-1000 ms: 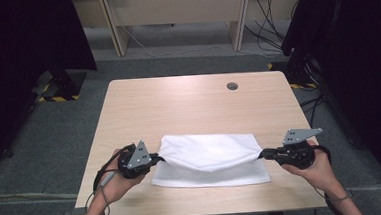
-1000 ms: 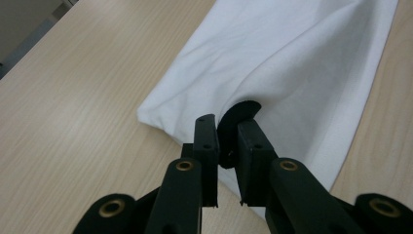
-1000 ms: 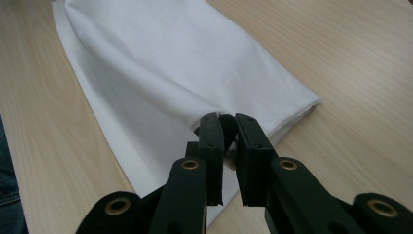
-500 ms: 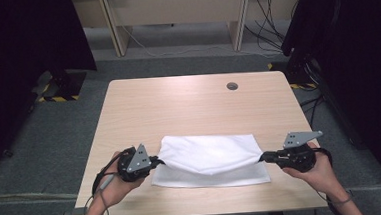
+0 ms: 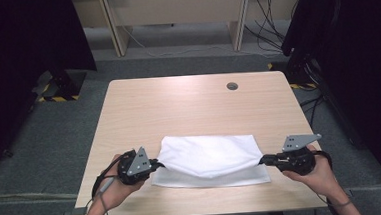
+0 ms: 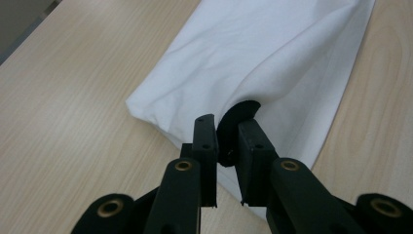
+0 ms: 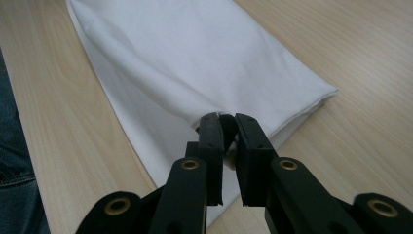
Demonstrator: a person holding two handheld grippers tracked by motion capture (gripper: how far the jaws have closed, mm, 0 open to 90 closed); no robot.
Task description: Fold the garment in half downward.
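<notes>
Both tongs, left gripper [image 5: 157, 164] and right gripper [image 5: 263, 159], are clamped on opposite ends of the white cloth's [image 5: 209, 156] upper layer near the table's [image 5: 178, 108] front edge; I judge I'm mid-fold, needing an even carry next.

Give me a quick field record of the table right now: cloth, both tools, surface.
item: folded white cloth, lying near the front edge of the table
left tool: shut on the cloth's left end
right tool: shut on the cloth's right end
cloth state: upper layer pinched at both ends, lower layer flat on the table
surface: light wooden table, round cable hole near the far right
</notes>
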